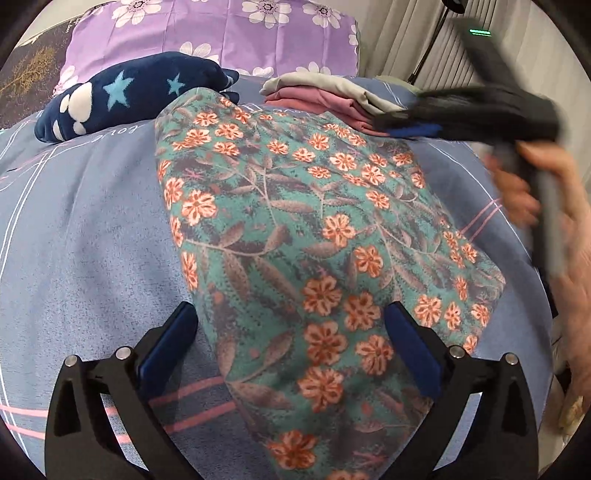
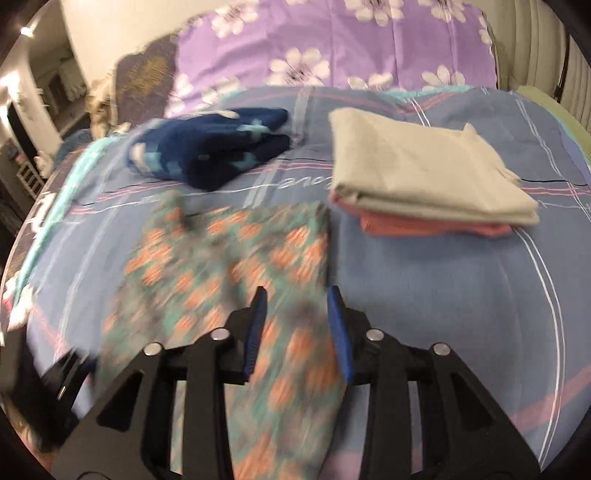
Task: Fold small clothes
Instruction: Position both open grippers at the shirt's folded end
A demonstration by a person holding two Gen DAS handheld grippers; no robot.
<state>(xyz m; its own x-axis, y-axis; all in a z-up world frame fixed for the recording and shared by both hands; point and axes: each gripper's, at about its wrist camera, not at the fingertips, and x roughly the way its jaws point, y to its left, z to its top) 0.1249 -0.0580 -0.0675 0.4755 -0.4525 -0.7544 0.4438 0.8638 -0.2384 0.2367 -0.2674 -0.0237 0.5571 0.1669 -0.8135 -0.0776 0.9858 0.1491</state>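
Lying flat on the blue bedsheet, the floral cloth is folded into a long strip running away from the left gripper.

Left gripper: jaws spread wide. The near end of the cloth passes between the blue pads, but neither pad presses on it. Left pad sits over bare sheet just off the cloth's left edge, right pad over the cloth itself. Nothing clamped.

Right gripper: jaws partly apart, nothing gripped. In the right wrist view, the cloth's right edge runs under the gap between the pads; left pad over the cloth, right pad over sheet. That view is motion-blurred, so I can't tell whether a pad brushes the fabric. In the left wrist view the same gripper shows as a dark blurred shape over the far right part of the cloth, held by a hand.

Other items:
- Folded stack, beige piece on a pink one, beyond the cloth's far right corner, just beside it.
- Navy star-print garment, bunched beyond the cloth's far left corner, close to it.
- Purple flowered pillow behind both.
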